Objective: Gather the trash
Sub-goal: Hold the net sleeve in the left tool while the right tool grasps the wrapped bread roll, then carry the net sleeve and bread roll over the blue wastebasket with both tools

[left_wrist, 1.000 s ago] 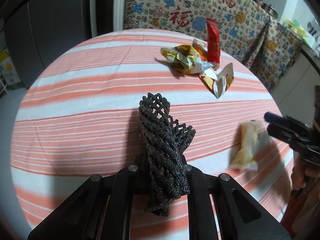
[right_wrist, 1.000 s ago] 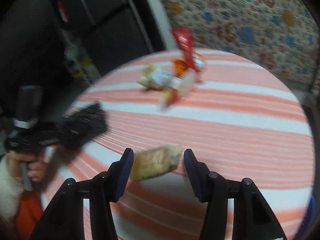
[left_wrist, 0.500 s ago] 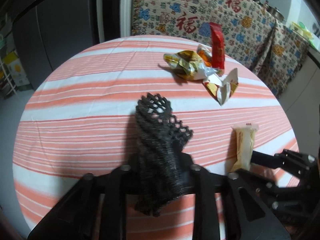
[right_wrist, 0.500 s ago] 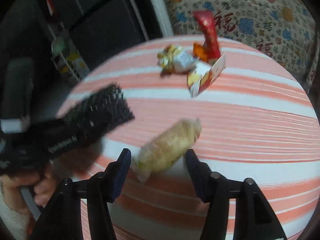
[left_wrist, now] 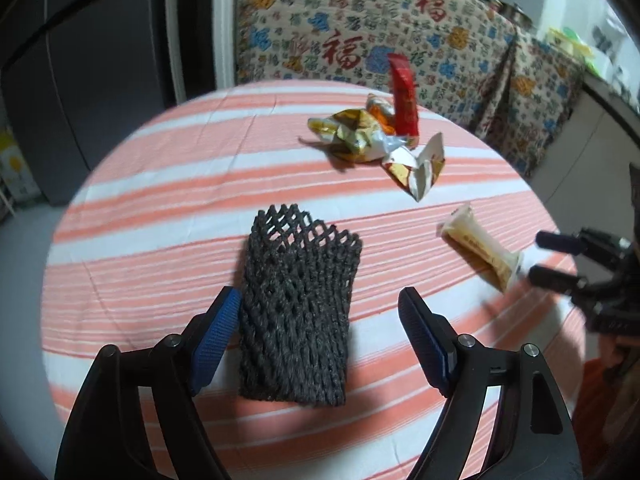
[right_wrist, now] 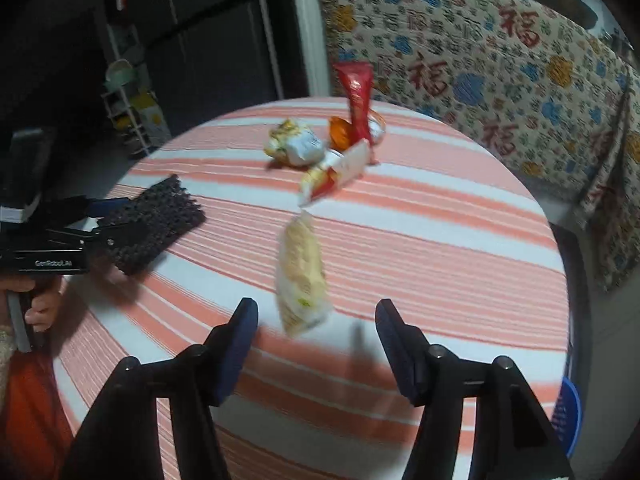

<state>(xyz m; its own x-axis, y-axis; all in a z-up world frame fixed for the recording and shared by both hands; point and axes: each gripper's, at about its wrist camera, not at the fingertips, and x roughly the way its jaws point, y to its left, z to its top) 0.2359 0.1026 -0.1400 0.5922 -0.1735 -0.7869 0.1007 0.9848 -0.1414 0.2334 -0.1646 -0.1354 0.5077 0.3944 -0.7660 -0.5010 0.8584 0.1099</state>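
Note:
A black foam net sleeve (left_wrist: 298,308) lies flat on the round striped table (left_wrist: 160,200), between the fingers of my left gripper (left_wrist: 318,292). Those jaws are opening; the left pad (left_wrist: 216,340) sits at the net's edge and the right pad stands well off it. A pale yellow snack packet (right_wrist: 300,272) lies lengthwise with its near end between the fingers of my right gripper (right_wrist: 316,308). Its jaws are opening and neither pad presses on the packet. From the left wrist view the right gripper (left_wrist: 538,256) is beside the packet (left_wrist: 480,248). A wrapper pile (right_wrist: 320,144) lies further back.
A red wrapper (left_wrist: 404,100) stands up in the wrapper pile (left_wrist: 372,136). Furniture draped in patterned cloth (left_wrist: 400,40) is behind the table, with dark cabinets (left_wrist: 80,80) at the left. A hand (right_wrist: 40,308) holds the left gripper (right_wrist: 116,220). A blue object (right_wrist: 568,412) sits below the table's right edge.
The left jaws went from shut on the upright net to wide apart, and the net now lies flat on the table. The right jaws widened and the packet now points away lengthwise.

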